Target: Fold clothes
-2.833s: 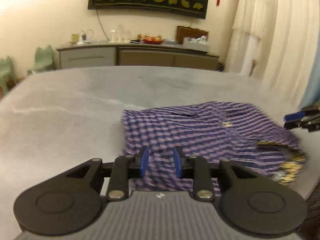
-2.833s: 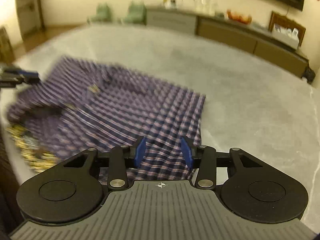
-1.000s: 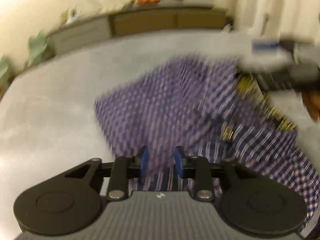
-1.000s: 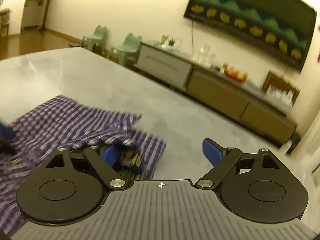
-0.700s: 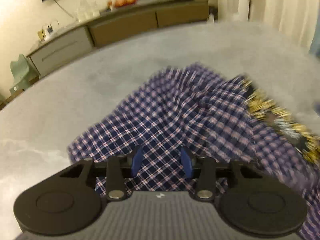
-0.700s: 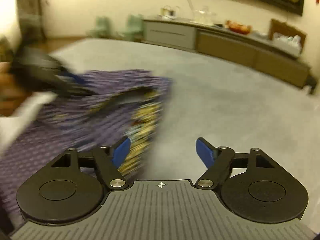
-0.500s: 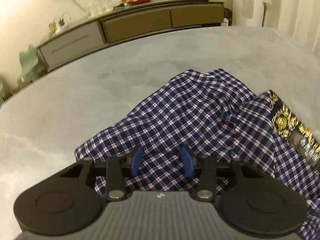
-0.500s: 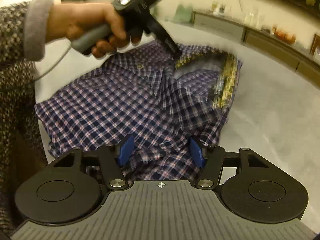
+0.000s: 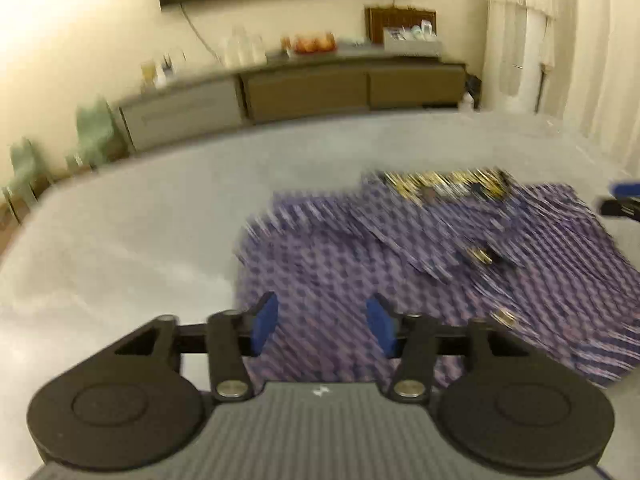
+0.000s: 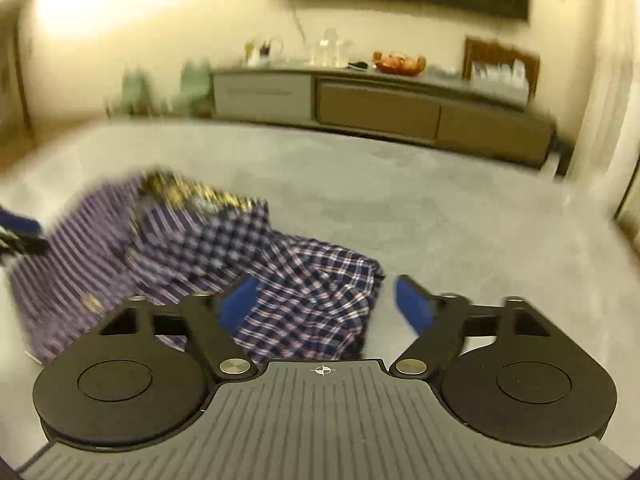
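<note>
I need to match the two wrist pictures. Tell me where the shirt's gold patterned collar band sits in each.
Left wrist: gold collar band at upper right, on the plaid shirt's far edge.
Right wrist: band at left of centre, also on the far edge.
Shared landmark: red fruit bowl on the sideboard.

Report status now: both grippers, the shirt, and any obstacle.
Left gripper open, empty, over shirt. Right gripper open, empty. Shirt partly folded on grey table, collar up. Nothing in the way.

one plaid shirt [image 9: 400,264], two grippers, two green chairs [image 9: 94,130].
</note>
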Available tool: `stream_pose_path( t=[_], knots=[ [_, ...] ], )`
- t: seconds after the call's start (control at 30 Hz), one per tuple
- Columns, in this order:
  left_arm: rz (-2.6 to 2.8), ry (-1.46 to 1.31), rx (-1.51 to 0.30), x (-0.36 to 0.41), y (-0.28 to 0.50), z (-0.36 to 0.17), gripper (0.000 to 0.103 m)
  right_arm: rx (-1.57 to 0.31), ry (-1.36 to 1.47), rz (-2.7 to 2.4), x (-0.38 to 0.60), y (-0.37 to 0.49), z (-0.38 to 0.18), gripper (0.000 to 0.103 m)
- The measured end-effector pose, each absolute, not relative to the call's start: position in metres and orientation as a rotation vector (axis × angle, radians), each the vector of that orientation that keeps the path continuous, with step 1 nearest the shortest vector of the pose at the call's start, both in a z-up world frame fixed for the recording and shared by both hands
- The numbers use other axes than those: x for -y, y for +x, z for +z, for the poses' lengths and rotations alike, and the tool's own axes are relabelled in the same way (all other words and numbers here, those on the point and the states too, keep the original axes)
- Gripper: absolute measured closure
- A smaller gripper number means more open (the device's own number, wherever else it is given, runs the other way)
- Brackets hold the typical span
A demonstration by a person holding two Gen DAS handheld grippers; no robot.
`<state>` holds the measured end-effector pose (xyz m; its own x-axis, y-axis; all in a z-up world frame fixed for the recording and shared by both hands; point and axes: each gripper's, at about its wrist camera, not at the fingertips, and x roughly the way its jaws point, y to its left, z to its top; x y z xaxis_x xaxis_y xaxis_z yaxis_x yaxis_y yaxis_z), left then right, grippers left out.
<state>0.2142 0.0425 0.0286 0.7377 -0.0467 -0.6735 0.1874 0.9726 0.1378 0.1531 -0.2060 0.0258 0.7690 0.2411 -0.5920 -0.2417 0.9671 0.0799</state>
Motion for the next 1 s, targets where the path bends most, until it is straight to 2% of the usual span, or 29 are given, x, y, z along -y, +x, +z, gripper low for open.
stream_pose_path(
  t=[0.2, 0.23, 0.27, 0.3, 0.33, 0.6, 0.67, 0.7, 0.73, 0.9, 1.0],
  knots=[
    [-0.119, 0.270, -0.781, -0.038, 0.269, -0.014, 0.045, -0.732, 0.145, 0.263, 0.231, 0.155, -0.018, 0.019],
    [-0.119, 0.270, -0.785, -0.038, 0.272, -0.020, 0.044, -0.740, 0.161, 0.268, 0.232, 0.160, -0.028, 0.022],
    [-0.115, 0.260, -0.789, -0.037, 0.274, -0.027, 0.043, -0.755, 0.154, 0.272, 0.229, 0.167, -0.035, 0.028],
    [-0.110, 0.237, -0.795, -0.039, 0.276, -0.031, 0.042, -0.771, 0.139, 0.277, 0.223, 0.174, -0.042, 0.054],
    [-0.104, 0.200, -0.806, -0.043, 0.276, -0.032, 0.042, -0.778, 0.125, 0.278, 0.218, 0.182, -0.042, 0.067],
    [-0.097, 0.108, -0.778, -0.076, 0.265, -0.030, 0.040, -0.778, 0.062, 0.211, 0.203, 0.221, -0.040, 0.067],
    [-0.096, 0.070, -0.732, -0.080, 0.250, -0.019, 0.045, -0.778, 0.047, 0.194, 0.199, 0.220, -0.038, 0.064],
    [-0.097, 0.047, -0.707, -0.082, 0.242, -0.012, 0.045, -0.778, 0.043, 0.183, 0.200, 0.216, -0.035, 0.062],
    [-0.114, 0.022, -0.682, -0.082, 0.231, -0.005, 0.043, -0.775, 0.040, 0.170, 0.201, 0.211, -0.030, 0.054],
    [-0.292, 0.040, -0.611, -0.048, 0.172, 0.018, 0.042, -0.688, 0.023, 0.229, 0.194, 0.167, 0.007, 0.053],
    [-0.288, 0.152, -0.653, -0.028, 0.168, 0.000, 0.042, -0.689, -0.026, 0.358, 0.175, 0.138, 0.013, 0.053]
  ],
)
